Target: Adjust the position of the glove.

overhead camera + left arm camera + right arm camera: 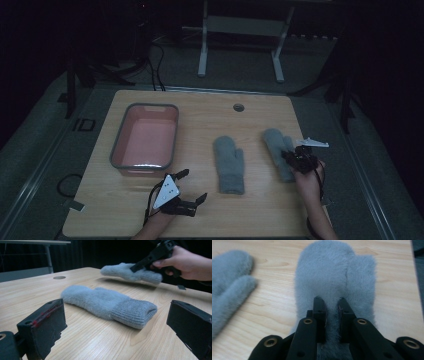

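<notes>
Grey fleece bunches between the jaws of the right gripper (329,305), clamped on the fluffy grey mitten (278,150) by the table's right edge, lifted slightly in the left gripper view. I'd raise it slowly, cuff sagging free, toward the grey-rimmed pink plastic tub (120,150) at the left. The left gripper (192,186), jaws apart, hangs near the front edge, facing the second grey mitten (110,303) mid-table.

Left gripper (191,191) hovers low, jaws wide apart; right gripper (331,305) (hand raised) is nearly closed, pinching.
</notes>
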### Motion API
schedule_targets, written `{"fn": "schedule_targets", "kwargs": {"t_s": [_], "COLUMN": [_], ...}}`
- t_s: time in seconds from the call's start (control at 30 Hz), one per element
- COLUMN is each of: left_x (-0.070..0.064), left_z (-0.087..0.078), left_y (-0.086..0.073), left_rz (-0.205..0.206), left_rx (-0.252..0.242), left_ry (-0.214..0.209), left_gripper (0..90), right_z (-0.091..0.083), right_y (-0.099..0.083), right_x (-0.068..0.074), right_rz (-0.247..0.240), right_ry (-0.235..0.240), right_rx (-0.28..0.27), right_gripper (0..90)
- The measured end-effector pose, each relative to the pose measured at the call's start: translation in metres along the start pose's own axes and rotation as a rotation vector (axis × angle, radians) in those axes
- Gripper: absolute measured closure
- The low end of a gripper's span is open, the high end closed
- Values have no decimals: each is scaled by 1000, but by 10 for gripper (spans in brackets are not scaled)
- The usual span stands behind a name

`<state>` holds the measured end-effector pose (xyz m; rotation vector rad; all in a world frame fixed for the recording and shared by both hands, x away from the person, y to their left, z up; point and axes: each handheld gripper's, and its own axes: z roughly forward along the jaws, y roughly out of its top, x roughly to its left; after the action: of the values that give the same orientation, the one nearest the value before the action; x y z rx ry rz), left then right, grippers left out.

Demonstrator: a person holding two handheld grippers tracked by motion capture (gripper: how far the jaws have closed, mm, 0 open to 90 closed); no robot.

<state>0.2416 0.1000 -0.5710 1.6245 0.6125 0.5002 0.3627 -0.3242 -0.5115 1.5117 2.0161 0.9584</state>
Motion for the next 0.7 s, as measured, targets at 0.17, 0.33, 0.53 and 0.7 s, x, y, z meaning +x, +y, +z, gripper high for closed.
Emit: {"fn": "schedule_targets", "kwargs": {"t_s": [0.17,0.33,0.53,0.7], "left_x": [0,0,-1,0], "left_z": [0,0,0,0], "left_y": [0,0,0,0], "left_rz": [2,1,3,-2], "left_rx": [3,3,3,3], "left_ry": [3,4,5,5], "left_gripper": [25,25,25,25], "right_z": [-18,-26,-13,6], "right_y": [-12,-24,-34,-39], "right_x": [8,14,15,12], "right_rz": [90,127,129,111], "right_ry": [-60,-72,-112,-128], "right_rx": [-31,-35,-11,21], "right_gripper": [805,804,795,778]}}
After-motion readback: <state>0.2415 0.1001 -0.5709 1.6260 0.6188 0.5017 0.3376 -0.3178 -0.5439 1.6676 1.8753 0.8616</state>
